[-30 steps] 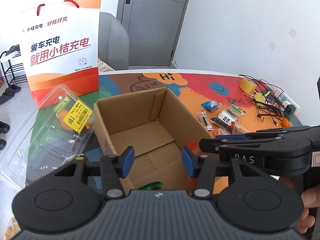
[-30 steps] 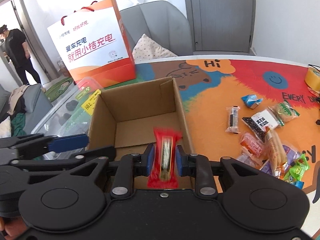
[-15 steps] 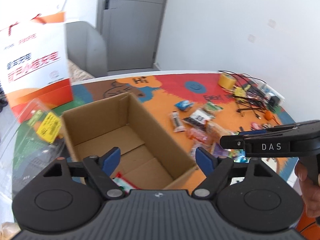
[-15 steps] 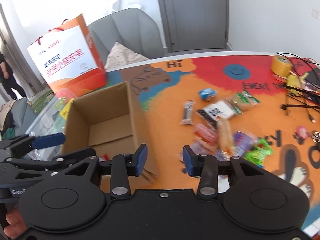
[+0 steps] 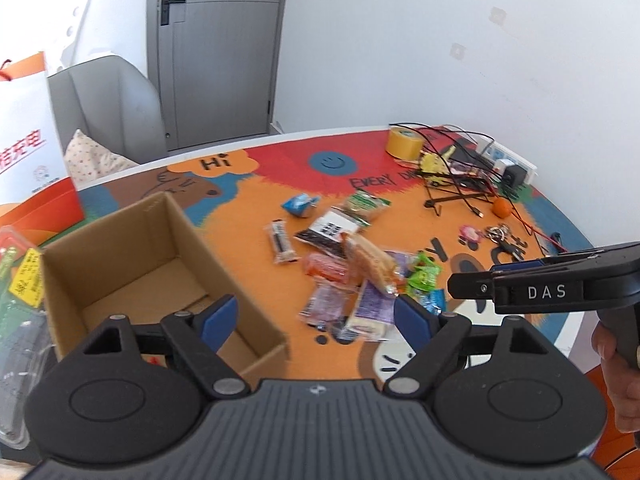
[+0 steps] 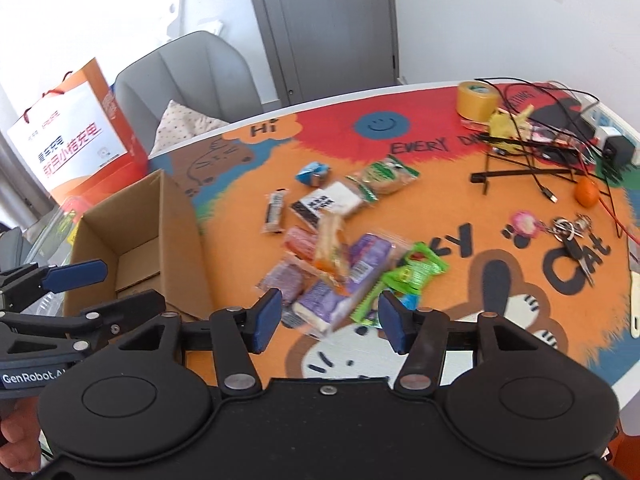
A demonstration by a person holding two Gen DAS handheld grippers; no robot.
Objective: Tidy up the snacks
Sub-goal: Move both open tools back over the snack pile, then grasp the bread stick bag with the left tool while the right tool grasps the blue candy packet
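An open cardboard box (image 5: 132, 264) stands at the table's left; it also shows in the right wrist view (image 6: 136, 240). A pile of snack packets (image 5: 360, 276) lies to its right on the colourful mat, with purple packets (image 6: 348, 276), a green packet (image 6: 416, 272) and an orange one (image 6: 300, 240). My left gripper (image 5: 316, 318) is open and empty, between the box's near right corner and the pile. My right gripper (image 6: 328, 318) is open and empty, just above the near edge of the pile.
An orange and white paper bag (image 6: 76, 140) stands behind the box, a clear plastic tray (image 5: 20, 300) to its left. A tape roll (image 6: 478, 100), cables (image 6: 536, 140), a small orange ball (image 6: 587, 192) and keys (image 6: 568, 228) lie at the right. A grey chair (image 6: 188, 80) is behind the table.
My right gripper let go of the red snack over the box and opened. Both grippers swung right, from the box toward the snack pile, and opened wider.
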